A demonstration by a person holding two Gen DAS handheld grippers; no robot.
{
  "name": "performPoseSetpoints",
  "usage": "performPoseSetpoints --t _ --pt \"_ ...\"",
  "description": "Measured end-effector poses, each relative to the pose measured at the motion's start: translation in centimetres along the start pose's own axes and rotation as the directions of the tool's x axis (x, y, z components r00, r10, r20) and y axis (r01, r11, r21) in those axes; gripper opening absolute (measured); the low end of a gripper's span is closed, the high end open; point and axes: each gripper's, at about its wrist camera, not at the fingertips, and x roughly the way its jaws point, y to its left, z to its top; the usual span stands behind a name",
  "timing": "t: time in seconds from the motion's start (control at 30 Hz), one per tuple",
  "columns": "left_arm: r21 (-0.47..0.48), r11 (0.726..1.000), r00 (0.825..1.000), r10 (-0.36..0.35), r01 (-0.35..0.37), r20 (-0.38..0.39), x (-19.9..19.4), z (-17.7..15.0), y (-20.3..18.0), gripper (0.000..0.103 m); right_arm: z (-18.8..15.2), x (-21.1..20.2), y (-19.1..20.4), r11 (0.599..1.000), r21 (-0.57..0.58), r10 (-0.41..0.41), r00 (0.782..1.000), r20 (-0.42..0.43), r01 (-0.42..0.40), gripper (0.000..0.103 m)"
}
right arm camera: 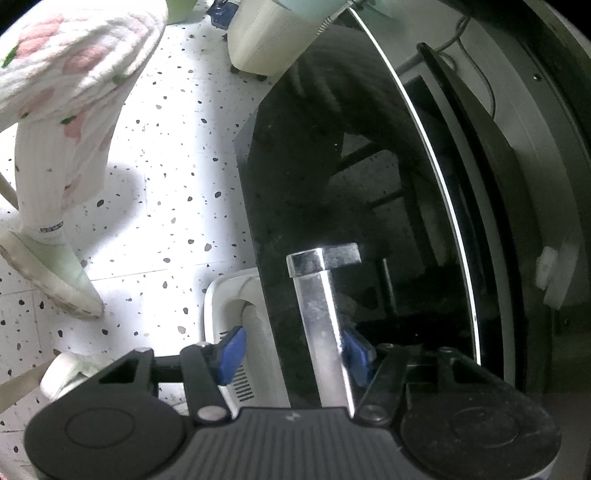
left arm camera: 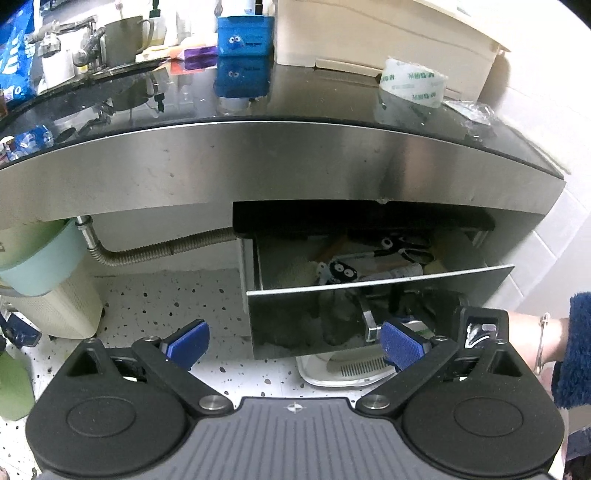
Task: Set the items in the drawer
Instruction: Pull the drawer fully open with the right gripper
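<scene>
The drawer [left arm camera: 255, 266] under the steel counter stands pulled out, with a glossy black front [left arm camera: 295, 321] and a chrome handle [left arm camera: 369, 325]. Inside lie scissors [left arm camera: 402, 246] and several small items. A tape roll [left arm camera: 412, 83] and a blue box [left arm camera: 243, 35] sit on the counter. My left gripper [left arm camera: 291, 341] is open and empty in front of the drawer. My right gripper [right arm camera: 291, 354] is open with its fingers either side of the chrome handle [right arm camera: 321, 325], and its body shows in the left wrist view [left arm camera: 476, 332].
A white tray [left arm camera: 343, 373] lies on the speckled floor below the drawer. A pale bin [left arm camera: 48, 291] and a flexible hose [left arm camera: 155, 249] are to the left. The person's leg and shoe [right arm camera: 55, 280] stand on the floor at left.
</scene>
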Motion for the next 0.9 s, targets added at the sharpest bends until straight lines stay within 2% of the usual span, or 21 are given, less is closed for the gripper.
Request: performPoseSetpoints --t 0.37,0.6,0.9 --pt "0.001 1.000 1.000 0.001 -0.001 0.005 -0.4 -0.1 -0.2 0.101 -0.8 -2.0 1.6 0.999 0.032 0.002 1.000 0.022 -0.002 0.042" --pt "0.020 1.000 1.000 -0.002 0.002 0.003 -0.7 -0.4 -0.7 0.101 -1.0 -3.0 2.2 0.999 0.034 -0.002 1.000 0.017 0.001 0.029" --pt "0.030 1.000 1.000 0.007 -0.007 0.003 -0.8 -0.5 -1.0 0.101 -1.3 -4.4 3.7 0.999 0.047 0.004 1.000 0.020 -0.005 0.028"
